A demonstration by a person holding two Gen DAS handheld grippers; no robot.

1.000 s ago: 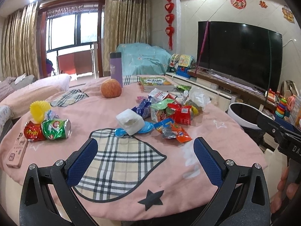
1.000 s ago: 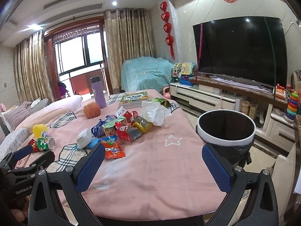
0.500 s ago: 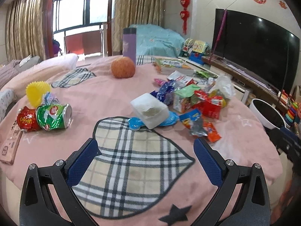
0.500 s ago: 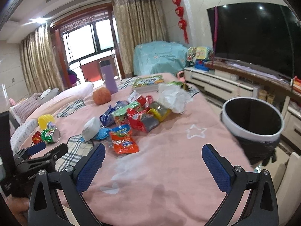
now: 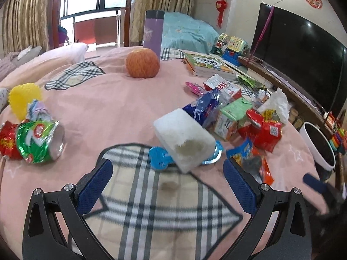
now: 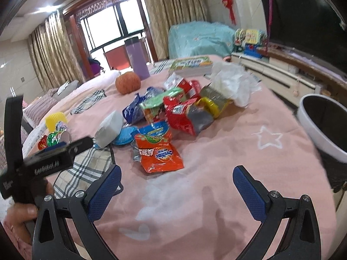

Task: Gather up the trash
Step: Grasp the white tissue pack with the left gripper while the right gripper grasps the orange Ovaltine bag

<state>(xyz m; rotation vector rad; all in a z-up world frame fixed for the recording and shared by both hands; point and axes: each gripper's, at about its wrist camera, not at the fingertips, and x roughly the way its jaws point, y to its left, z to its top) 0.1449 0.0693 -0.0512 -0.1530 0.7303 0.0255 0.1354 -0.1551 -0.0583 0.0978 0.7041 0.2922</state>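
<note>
A: What's the setting?

B: A living room, with a round table under a pink cloth; a plaid patch is sewn into the cloth at the near side.

A: And the grippers?

B: The left gripper hangs over the plaid patch, its jaws spread wide and empty. The right gripper hangs over bare pink cloth, jaws also released, nothing between them.

A: What lies just beyond the left one?

B: A white foam block, tilted, resting on a blue wrapper. It sits just past the blue pads, apart from them.

A: And ahead of the right one?

B: An orange snack bag, flat on the cloth, near but not touching. Behind it is a pile of wrappers: a red packet, a green carton, a blue foil bag and crumpled white plastic.

A: Anything far left?

B: A crushed green can on its side, beside a yellow spiky ball.

A: Farther out?

B: An orange fruit, a purple flask and a book. A white-rimmed bin stands off the table's right edge.
</note>
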